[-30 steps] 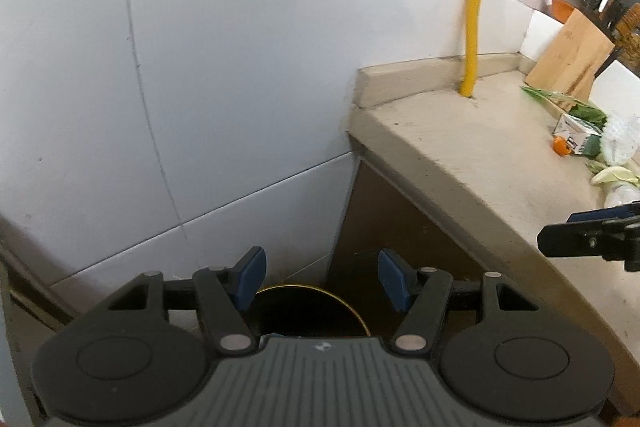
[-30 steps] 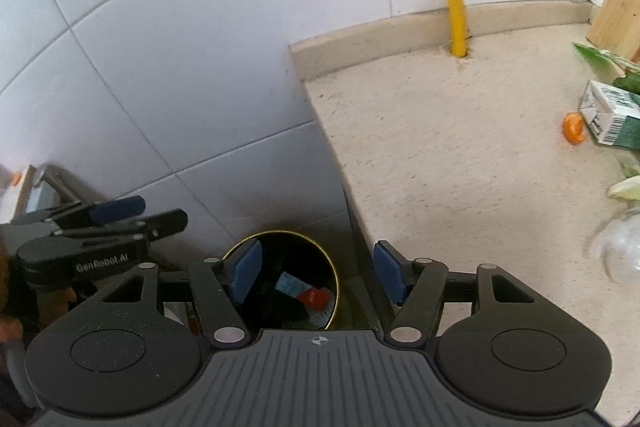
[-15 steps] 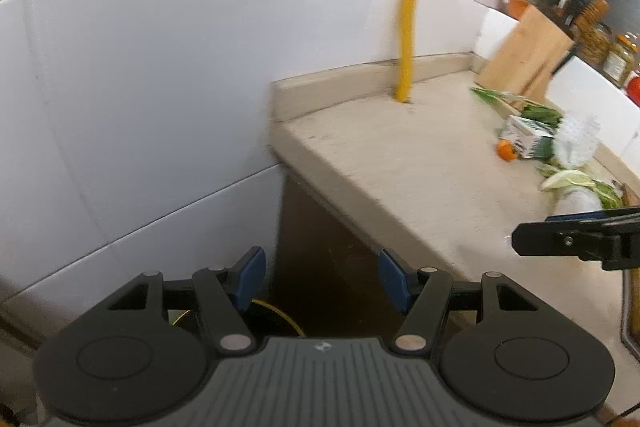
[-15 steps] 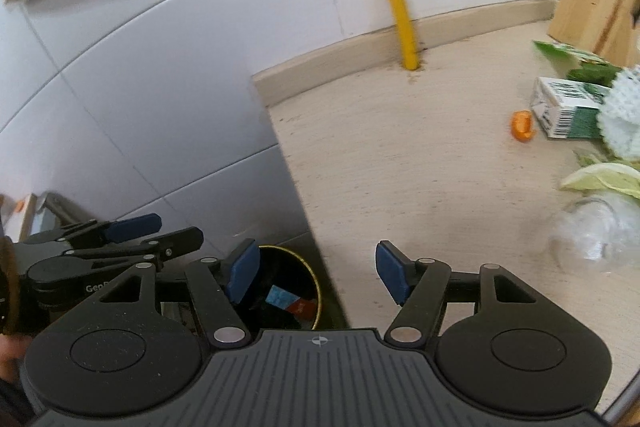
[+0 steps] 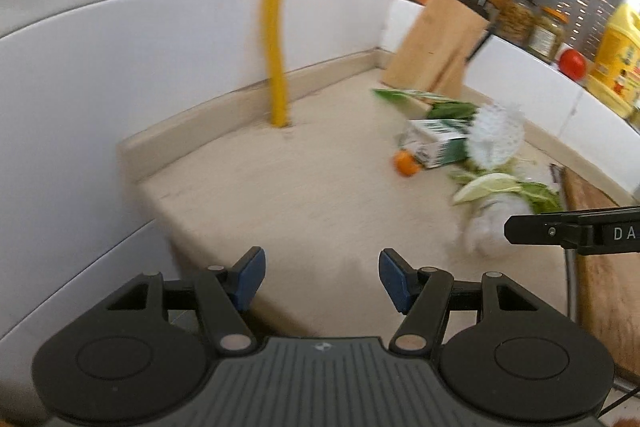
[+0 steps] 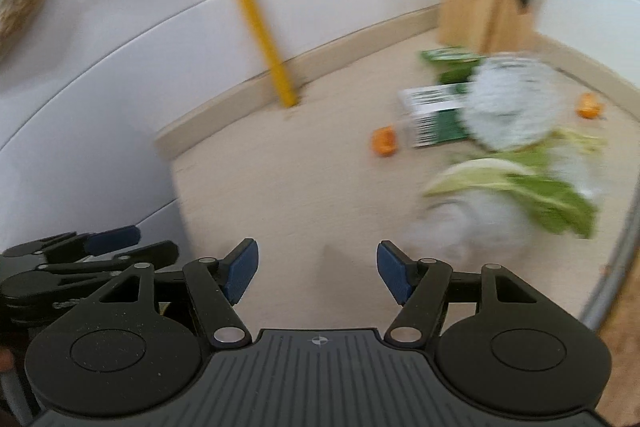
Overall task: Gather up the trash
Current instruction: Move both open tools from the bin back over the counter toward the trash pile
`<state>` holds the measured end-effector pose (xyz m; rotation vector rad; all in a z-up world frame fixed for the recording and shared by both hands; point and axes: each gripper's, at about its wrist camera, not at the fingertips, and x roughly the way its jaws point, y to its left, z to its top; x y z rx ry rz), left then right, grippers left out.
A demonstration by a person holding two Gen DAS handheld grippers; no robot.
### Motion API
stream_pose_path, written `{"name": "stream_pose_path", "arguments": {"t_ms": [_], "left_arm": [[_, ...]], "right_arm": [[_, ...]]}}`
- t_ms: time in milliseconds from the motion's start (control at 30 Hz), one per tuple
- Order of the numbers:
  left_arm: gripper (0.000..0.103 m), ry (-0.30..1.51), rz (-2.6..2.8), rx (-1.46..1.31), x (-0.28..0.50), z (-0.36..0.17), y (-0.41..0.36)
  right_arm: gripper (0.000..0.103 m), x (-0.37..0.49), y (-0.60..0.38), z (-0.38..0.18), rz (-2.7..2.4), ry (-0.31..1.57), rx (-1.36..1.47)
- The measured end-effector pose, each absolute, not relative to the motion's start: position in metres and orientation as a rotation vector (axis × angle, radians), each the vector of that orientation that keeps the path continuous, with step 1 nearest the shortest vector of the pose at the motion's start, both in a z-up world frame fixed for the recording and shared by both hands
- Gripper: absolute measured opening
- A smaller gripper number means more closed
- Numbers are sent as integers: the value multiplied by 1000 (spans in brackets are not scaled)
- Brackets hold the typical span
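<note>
Trash lies on the beige counter [image 5: 304, 195]: a green and white carton [image 5: 434, 145] [image 6: 434, 115], an orange piece [image 5: 405, 163] [image 6: 385, 142], a white foam net [image 5: 496, 139] [image 6: 510, 107], green leaves [image 5: 504, 187] [image 6: 520, 187] and a clear crumpled plastic item [image 5: 486, 227] [image 6: 472, 223]. My left gripper [image 5: 320, 277] is open and empty above the counter's front edge. My right gripper [image 6: 318, 273] is open and empty, just short of the clear plastic. Both views are blurred.
A yellow pipe [image 5: 278, 39] rises from the counter at the tiled wall. A wooden knife block [image 5: 434, 49] stands at the back, with jars and a yellow bottle [image 5: 616, 55] on the ledge. A wooden board [image 5: 600, 267] lies at right.
Both grippers have swung right and up from over the bin beside the counter to over the counter. The bin has left both views. Both stay open.
</note>
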<state>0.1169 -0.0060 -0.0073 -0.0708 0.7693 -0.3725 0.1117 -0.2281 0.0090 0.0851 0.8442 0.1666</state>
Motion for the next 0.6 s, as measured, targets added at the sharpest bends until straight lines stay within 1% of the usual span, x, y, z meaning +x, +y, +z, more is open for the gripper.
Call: {"name": "stream_pose_path", "arguments": {"t_ms": [600], "left_arm": [[56,802,-657,33,146,-12,-122]], "right_arm": [[78,127,-346,11,-96,802,180]]}}
